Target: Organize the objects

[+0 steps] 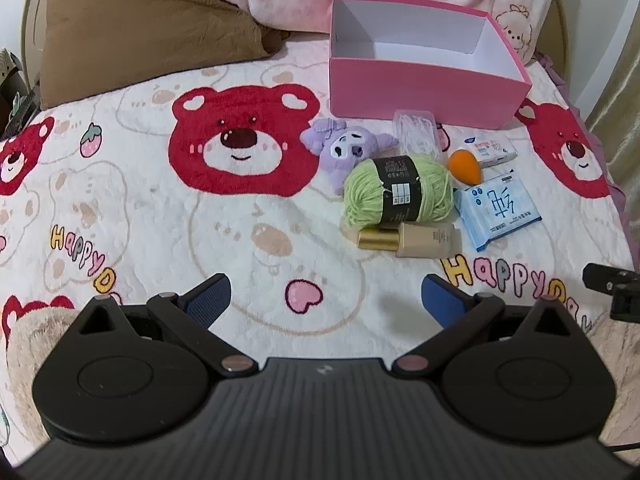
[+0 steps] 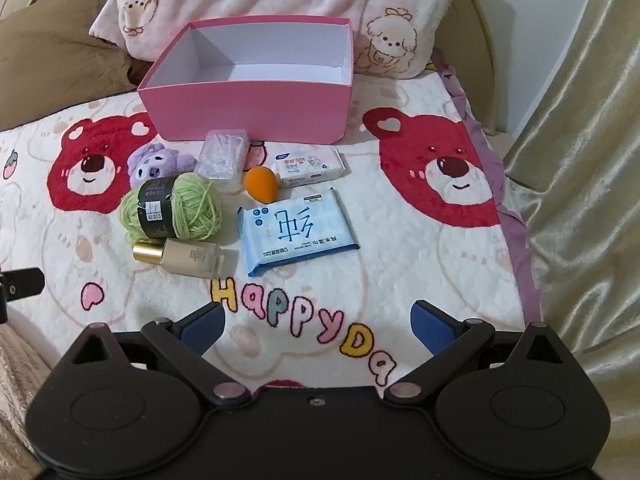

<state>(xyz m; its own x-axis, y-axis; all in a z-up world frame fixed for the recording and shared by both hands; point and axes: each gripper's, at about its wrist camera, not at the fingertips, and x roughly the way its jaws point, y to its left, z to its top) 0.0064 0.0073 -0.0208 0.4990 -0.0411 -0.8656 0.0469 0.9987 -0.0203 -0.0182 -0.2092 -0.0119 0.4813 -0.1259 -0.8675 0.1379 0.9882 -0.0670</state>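
Observation:
An empty pink box stands on the bed. In front of it lie a purple plush toy, a clear plastic case, a green yarn ball, an orange sponge, a small white tissue pack, a blue wipes pack and a beige bottle with a gold cap. My left gripper is open and holds nothing. My right gripper is open too, nearer than the wipes.
The bed is covered by a white blanket with red bear faces. A brown pillow and a pink printed pillow lie behind the box. A shiny curtain hangs beyond the bed's right edge.

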